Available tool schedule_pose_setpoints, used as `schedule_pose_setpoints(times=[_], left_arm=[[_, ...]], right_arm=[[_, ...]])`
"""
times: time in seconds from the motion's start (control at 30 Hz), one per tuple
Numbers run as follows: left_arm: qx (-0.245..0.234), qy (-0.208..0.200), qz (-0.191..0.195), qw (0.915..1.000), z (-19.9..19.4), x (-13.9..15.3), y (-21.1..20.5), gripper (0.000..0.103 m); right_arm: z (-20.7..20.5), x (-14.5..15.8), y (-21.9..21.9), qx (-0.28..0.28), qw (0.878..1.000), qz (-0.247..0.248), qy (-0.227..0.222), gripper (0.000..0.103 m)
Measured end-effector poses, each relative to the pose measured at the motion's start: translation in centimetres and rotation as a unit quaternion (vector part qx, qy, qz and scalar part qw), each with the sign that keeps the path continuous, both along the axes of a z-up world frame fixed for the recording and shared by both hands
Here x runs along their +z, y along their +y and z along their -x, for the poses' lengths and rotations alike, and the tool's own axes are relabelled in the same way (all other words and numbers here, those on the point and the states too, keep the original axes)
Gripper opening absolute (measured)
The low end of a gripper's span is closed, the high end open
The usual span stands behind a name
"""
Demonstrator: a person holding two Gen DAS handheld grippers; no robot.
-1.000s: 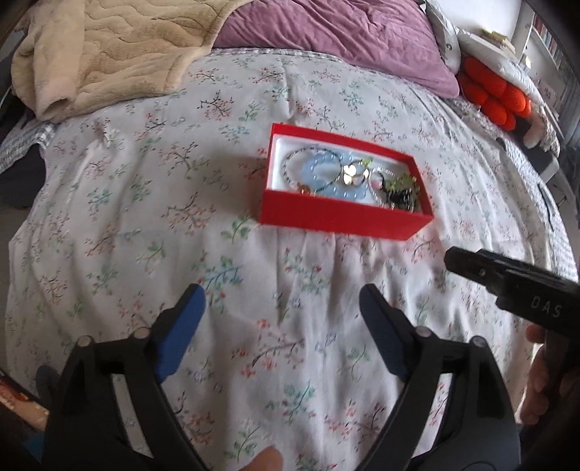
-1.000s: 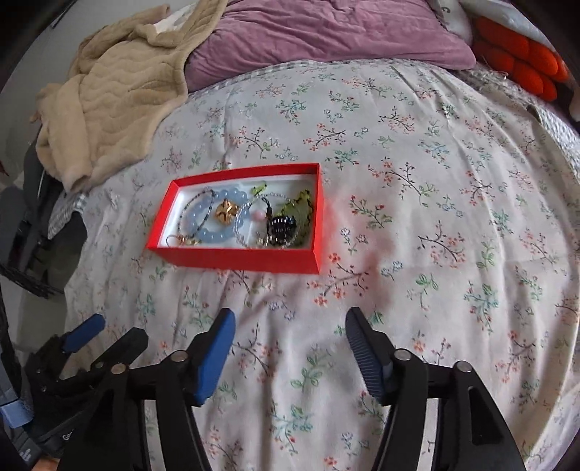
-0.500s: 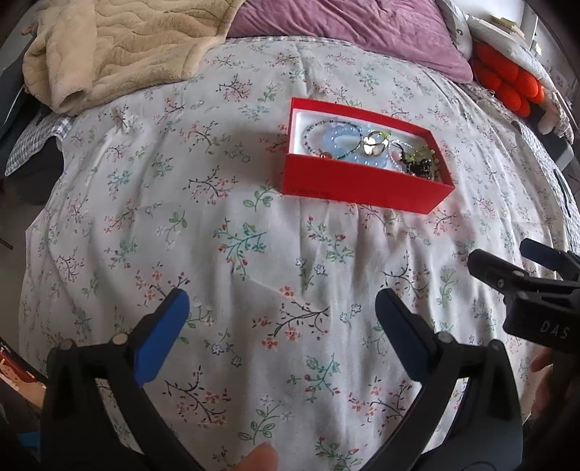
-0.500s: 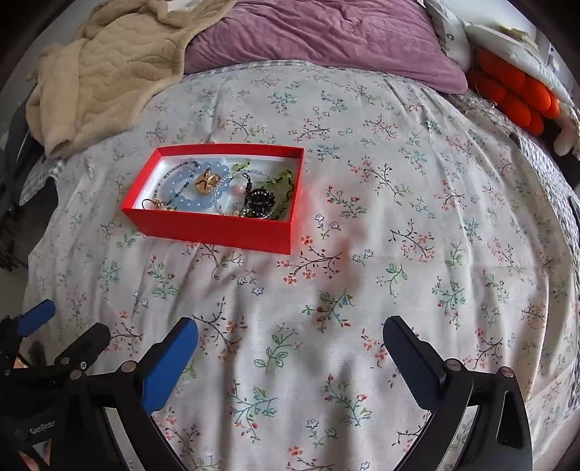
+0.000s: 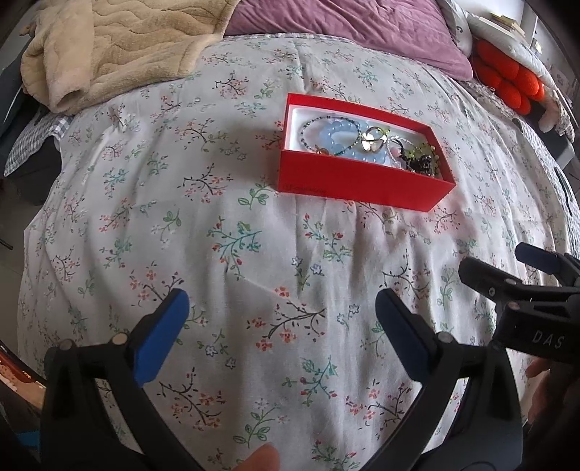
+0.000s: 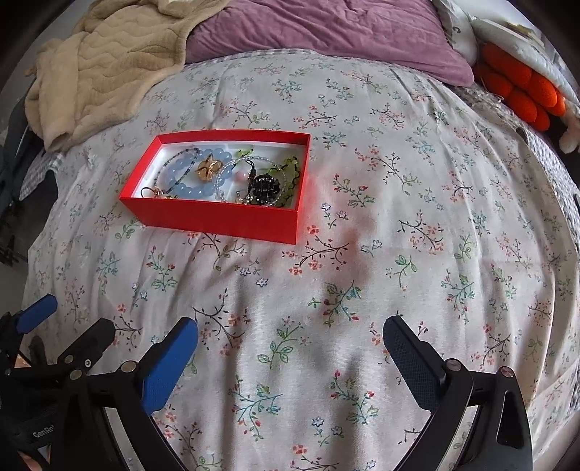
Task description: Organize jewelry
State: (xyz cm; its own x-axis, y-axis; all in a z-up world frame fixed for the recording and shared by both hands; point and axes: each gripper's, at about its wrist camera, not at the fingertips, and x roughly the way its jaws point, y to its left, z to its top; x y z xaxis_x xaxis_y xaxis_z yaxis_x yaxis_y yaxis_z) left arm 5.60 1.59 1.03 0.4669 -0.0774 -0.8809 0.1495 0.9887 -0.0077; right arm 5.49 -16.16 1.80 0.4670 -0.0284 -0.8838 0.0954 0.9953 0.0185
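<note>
One shallow red cardboard box (image 6: 217,217) of tangled jewelry, including one pale blue bead bracelet (image 6: 188,174), sits on the floral-sheeted bed (image 6: 398,253) ahead of two empty, wide-open hand-held grippers, left (image 5: 282,333) and right (image 6: 290,358), whose body reads "DAS".

Red box (image 6: 214,217), floral white bedspread (image 6: 398,181) (pink, green sprigs), purple pillow (image 6: 326,29)

Bare floral bedspread (image 6: 417,224) lies open between both spread grippers and the red box (image 6: 217,217), and to the box's right. The box's 4 upright walls ring the tangled jewelry (image 6: 224,174), open only from above. A beige blanket (image 5: 119,47) and purple pillow (image 6: 319,32) crowd the far edge.
</note>
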Motion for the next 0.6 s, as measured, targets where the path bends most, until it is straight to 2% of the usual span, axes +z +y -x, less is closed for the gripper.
schedule_pose_setpoints(times=[0.6], left_arm=[[0.001,-0.001,0.000,1.0000,-0.09,0.21,0.20,0.102]], right_arm=[[0.01,-0.06,-0.11,-0.003,1.000,0.000,0.002,0.103]])
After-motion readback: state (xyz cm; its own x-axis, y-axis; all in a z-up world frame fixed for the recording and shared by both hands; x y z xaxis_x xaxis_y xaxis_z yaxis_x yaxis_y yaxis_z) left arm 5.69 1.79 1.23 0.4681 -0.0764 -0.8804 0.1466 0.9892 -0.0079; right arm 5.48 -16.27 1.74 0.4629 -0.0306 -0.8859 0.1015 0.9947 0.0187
